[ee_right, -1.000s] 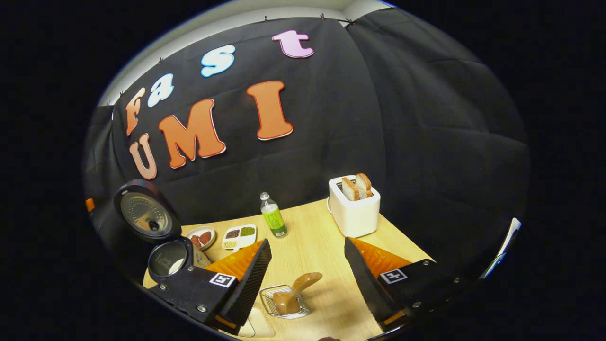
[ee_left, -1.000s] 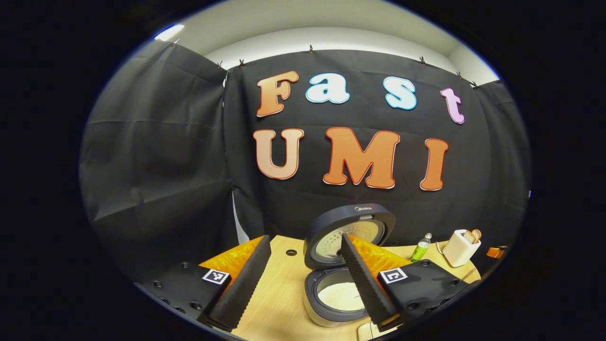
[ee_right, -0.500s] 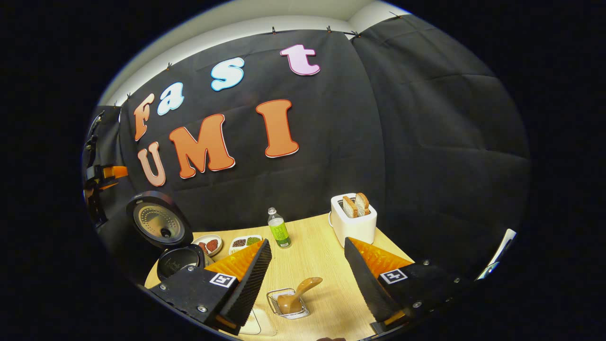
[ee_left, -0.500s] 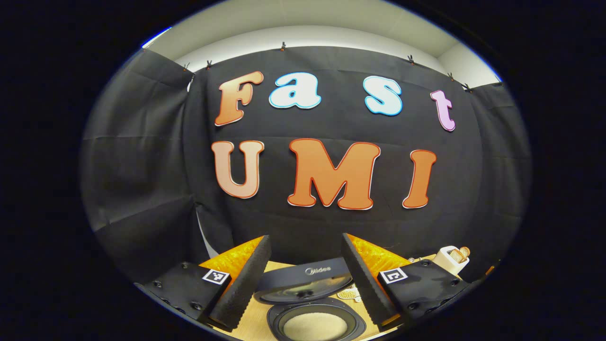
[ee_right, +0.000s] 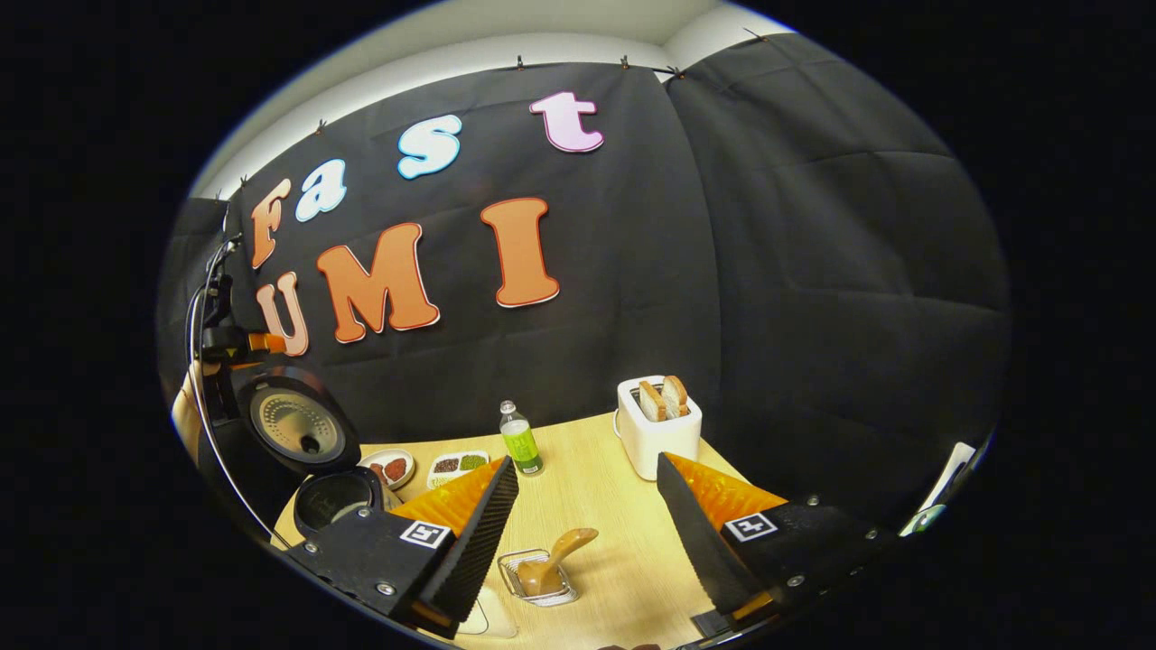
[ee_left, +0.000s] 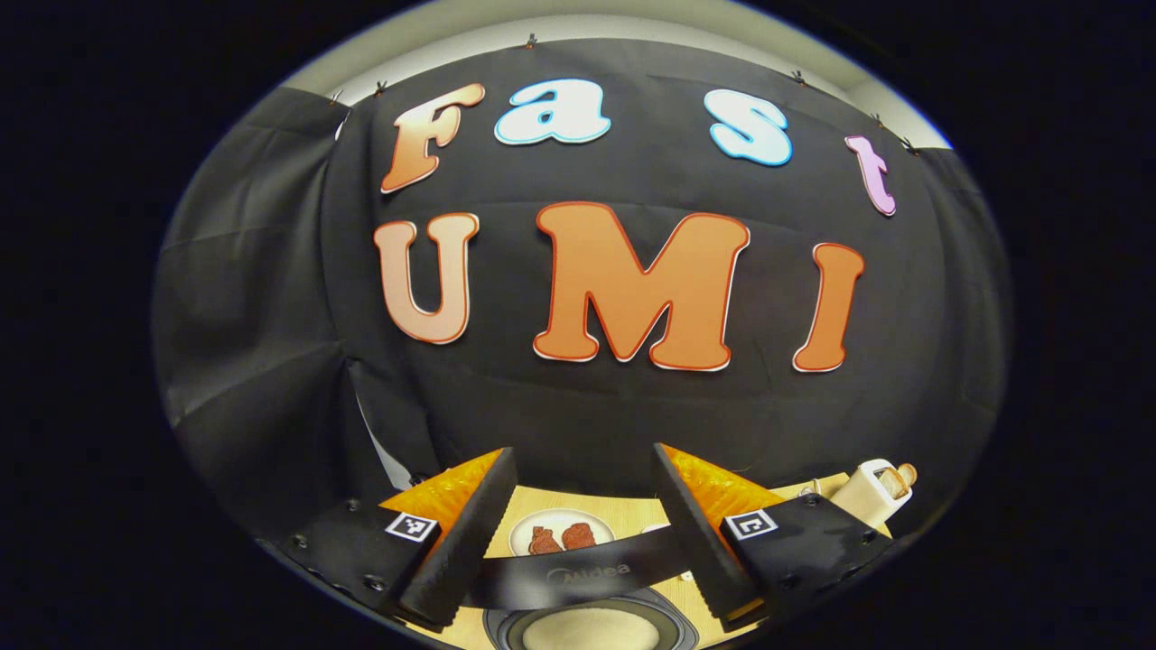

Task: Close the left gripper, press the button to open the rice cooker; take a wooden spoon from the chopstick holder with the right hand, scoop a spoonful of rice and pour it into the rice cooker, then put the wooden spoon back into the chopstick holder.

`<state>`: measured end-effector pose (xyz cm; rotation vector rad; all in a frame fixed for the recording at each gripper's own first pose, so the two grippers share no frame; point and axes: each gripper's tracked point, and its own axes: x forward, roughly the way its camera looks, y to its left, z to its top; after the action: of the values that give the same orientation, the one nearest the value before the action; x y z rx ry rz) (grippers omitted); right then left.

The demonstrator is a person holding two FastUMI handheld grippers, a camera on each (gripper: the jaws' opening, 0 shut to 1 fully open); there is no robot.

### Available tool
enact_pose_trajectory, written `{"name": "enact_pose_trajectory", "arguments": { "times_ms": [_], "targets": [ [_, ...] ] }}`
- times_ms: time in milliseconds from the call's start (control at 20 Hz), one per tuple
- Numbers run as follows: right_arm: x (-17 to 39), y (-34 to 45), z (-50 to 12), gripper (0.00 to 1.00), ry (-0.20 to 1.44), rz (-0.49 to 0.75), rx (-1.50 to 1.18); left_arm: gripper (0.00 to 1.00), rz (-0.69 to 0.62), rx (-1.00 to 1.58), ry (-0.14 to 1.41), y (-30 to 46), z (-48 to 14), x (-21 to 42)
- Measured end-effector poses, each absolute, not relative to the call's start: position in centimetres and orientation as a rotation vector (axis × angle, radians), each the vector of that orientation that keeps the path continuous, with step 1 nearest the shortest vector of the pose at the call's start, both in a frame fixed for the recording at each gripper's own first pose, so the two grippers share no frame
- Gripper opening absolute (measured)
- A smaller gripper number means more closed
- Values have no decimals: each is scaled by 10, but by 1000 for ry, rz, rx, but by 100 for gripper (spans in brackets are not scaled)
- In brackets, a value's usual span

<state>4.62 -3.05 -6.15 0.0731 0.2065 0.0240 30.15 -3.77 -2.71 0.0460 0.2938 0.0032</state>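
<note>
- On our wooden table point(ee_right: 623, 506) the rice cooker point(ee_right: 312, 451) stands open — that step looks done.
- Our right gripper point(ee_right: 582, 524) is wide open, empty, above the wooden spoon point(ee_right: 555, 558) in its chopstick holder point(ee_right: 538, 578).
- Next we go down and pinch the handle — gently.
- Our left gripper point(ee_left: 582, 519) is open too, over the cooker.

Rice cooker point(ee_right: 312, 456) at table's left edge: dark, lid up, white rice in pot point(ee_left: 591, 629). Wooden spoon point(ee_right: 555, 560) leans tilted in wire chopstick holder point(ee_right: 537, 578), probably bowl-down; well apart from the cooker.
</note>
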Motion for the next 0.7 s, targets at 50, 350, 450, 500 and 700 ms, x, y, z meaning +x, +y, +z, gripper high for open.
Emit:
{"name": "enact_pose_trajectory", "arguments": {
  "times_ms": [50,350,450,500,700],
  "targets": [
    [48,-30,-59,95,203,26,76,98,11,52,300,-33,-31,301],
    [58,-31,-44,95,178,41,78,100,-16,51,284,-46,-45,265],
    [59,-29,-40,95,169,62,82,100,-22,49,283,-52,-50,246],
    [59,-30,-39,95,168,74,81,99,-30,41,298,-56,-57,234],
    [50,-32,-34,95,166,130,68,100,-35,36,328,-69,-86,183]
  ]
}}
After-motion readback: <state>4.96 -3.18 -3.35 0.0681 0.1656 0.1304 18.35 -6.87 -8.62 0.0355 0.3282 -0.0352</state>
